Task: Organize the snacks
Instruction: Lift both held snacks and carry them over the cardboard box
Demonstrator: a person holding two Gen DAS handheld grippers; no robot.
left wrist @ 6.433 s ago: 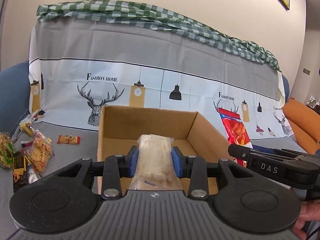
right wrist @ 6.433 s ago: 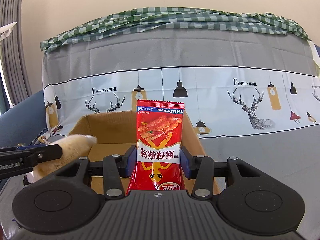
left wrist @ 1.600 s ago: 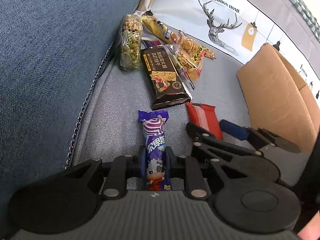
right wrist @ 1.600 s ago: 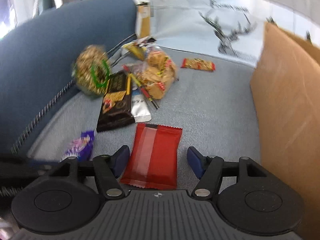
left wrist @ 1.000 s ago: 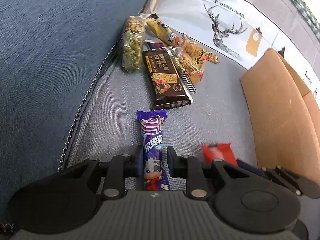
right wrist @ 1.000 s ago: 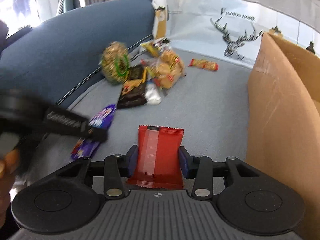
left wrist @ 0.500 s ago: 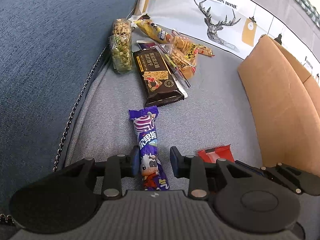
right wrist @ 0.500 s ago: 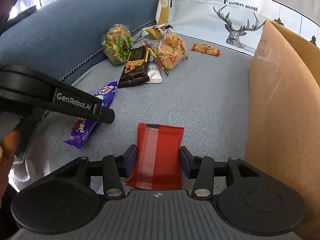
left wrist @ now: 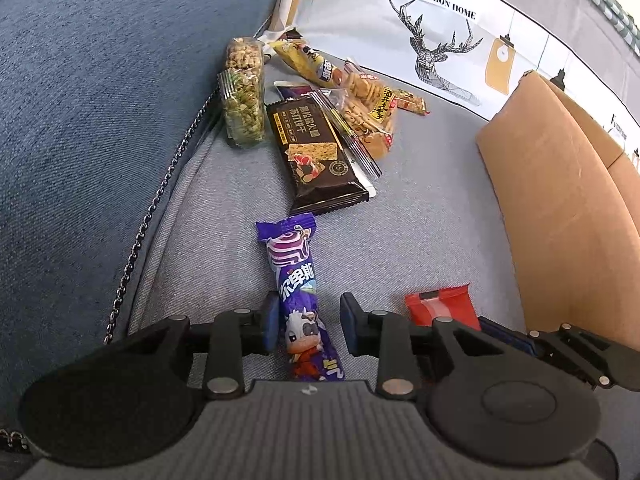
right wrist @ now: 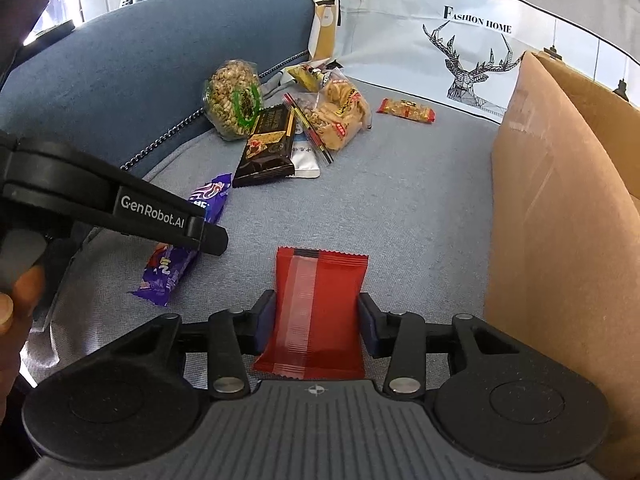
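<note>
- The cardboard box [right wrist: 560, 208] is seen to the right of the right gripper's fingers, its near wall standing close beside the right finger; it is judged to be the place where the snacks are to be gathered, and its tall wall must be cleared before anything can be dropped in.
- The heap of loose snacks is found well ahead of both pairs of fingers: a dark cracker packet [left wrist: 316, 152], a tub of nuts [left wrist: 243, 98] to its left against the blue sofa arm [left wrist: 100, 80], and a clear biscuit bag [left wrist: 370, 110] to its right. Nothing from the heap lies in the way of either gripper.
- The red packet [right wrist: 316, 312] is held between the pads of the right gripper [right wrist: 316, 326], which is closed against both long edges. It is judged light, soft and crinkly, with slippery film; a hold across the middle of its width is preferred, as the sealed ends would fold.
- The purple milk-candy bar [left wrist: 298, 292] lies on the grey seat cover [left wrist: 420, 232] between the fingers of the left gripper [left wrist: 308, 326], whose jaws stand apart with a gap on either side of it, so it is not gripped. It is judged light and slim, with glossy wrapping likely to slide; it is best taken across its narrow body near the middle.
</note>
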